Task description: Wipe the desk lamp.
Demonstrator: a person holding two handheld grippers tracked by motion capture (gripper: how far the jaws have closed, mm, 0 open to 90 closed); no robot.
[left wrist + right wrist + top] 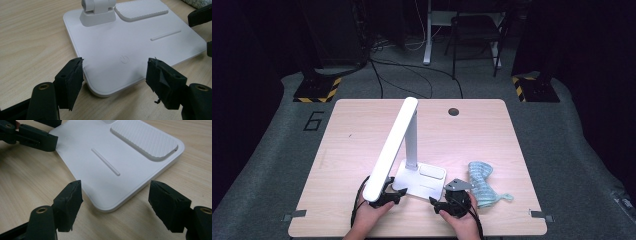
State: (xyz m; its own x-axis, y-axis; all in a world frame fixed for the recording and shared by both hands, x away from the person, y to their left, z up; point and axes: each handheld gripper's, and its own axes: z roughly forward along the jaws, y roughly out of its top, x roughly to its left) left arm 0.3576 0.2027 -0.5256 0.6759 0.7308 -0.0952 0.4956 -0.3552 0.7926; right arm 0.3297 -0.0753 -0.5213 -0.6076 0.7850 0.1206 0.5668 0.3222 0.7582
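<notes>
Nearest the camera in the high view, two hands came in over the near edge of the table (347, 125), each holding a black claw. The left claw (398, 196) sat under the lowered tip of the lamp head (391, 150), at the near left corner of the lamp base (424, 186). In the left gripper view that claw (114, 75) stood wide, its taped pads (75, 82) on either side of the base corner (110, 82) and not pressing on it — the corner lay in the gap, with the small power symbol (124, 59) just beyond.

The right claw (436, 203) lay at the near right corner of the base, a grey three-cornered plate (457, 185) on top of it. In the right gripper view it (115, 195) was also spread wide, both pads clear of the white base (107, 170), whose rounded corner pointed into the gap. Whether the corner reached between the tips there was hard to judge, though it seemed to stop just short.

The white desk lamp stood toward the near middle of the table, its post (412, 140) upright at the far side of the base and its long head slanting down to the near left. A ribbed pad (145, 140) was set into the base, and a thin raised line (105, 161) ran across it. A pale blue knitted cloth (482, 182) lay just right of the base — apart from it.
</notes>
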